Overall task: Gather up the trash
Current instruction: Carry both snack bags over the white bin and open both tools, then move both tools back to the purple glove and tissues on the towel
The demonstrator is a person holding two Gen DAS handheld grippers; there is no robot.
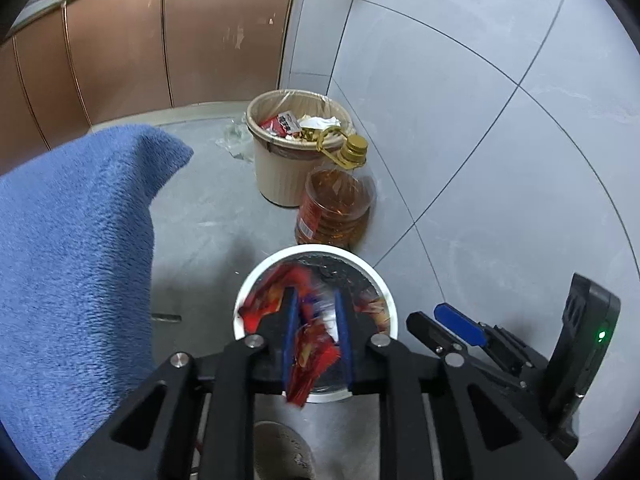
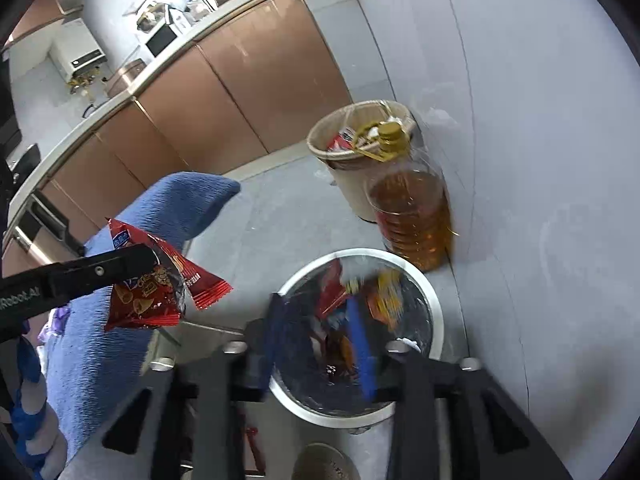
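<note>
A white-rimmed trash bin (image 1: 248, 284) with a shiny dark liner stands on the floor right under both grippers. In the left wrist view my left gripper (image 1: 316, 296) hangs over its mouth, blue pads closed on a crumpled red snack wrapper (image 1: 312, 360). The right wrist view shows that same wrapper (image 2: 144, 296) dangling from the left gripper (image 2: 150, 258), left of the bin (image 2: 436, 312). My right gripper (image 2: 314, 302) is open above the bin. Blurred red and orange wrappers (image 2: 384, 292) lie loose below its pads, inside the bin. The right gripper (image 1: 430, 318) also shows right of the bin.
A beige wastebasket (image 1: 280, 168) full of rubbish stands farther back by the tiled wall, with a large bottle of amber oil (image 1: 336, 208) against it. Blue fleece fabric (image 1: 72, 240) fills the left side. Brown cabinets (image 1: 120, 40) run along the back.
</note>
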